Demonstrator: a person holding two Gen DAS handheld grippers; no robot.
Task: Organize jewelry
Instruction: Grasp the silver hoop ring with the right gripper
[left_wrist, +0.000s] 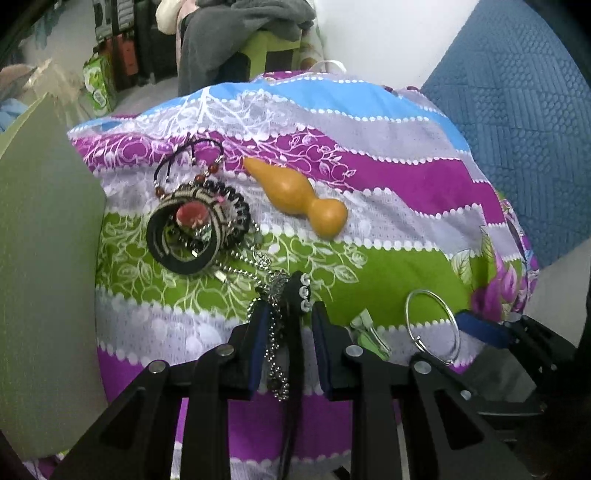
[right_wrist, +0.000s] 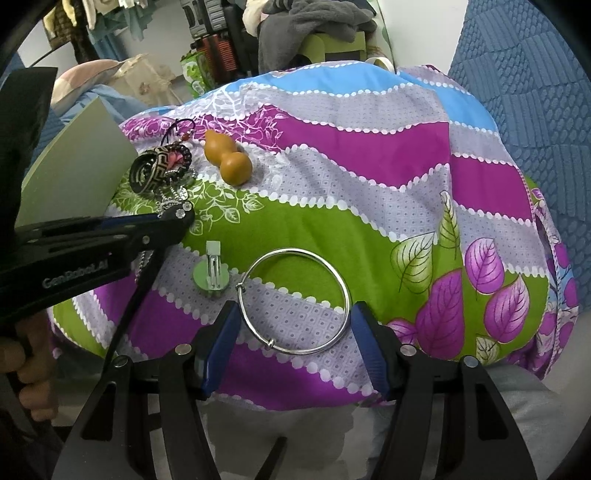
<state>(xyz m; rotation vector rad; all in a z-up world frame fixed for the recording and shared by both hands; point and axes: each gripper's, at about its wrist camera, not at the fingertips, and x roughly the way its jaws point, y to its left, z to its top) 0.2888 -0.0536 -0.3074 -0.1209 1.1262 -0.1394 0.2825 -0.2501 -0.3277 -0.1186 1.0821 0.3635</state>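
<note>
On a colourful striped cloth (left_wrist: 369, 258) lies a pile of bracelets (left_wrist: 188, 229), also in the right wrist view (right_wrist: 159, 166). My left gripper (left_wrist: 286, 314) has its jaws somewhat apart around a black strap with rhinestones (left_wrist: 301, 291) and a silver bead chain (left_wrist: 275, 350); whether they pinch it I cannot tell. It shows from the side in the right wrist view (right_wrist: 177, 218). My right gripper (right_wrist: 293, 321) is open, with a silver bangle (right_wrist: 295, 301) lying between its fingers. A green hair clip (right_wrist: 210, 275) lies left of the bangle.
A yellow-brown gourd (left_wrist: 299, 195) lies beside the pile, also in the right wrist view (right_wrist: 227, 158). A pale green board (left_wrist: 44, 258) stands at the left. A blue quilted surface (left_wrist: 517, 129) is at the right. Clothes and boxes stand behind.
</note>
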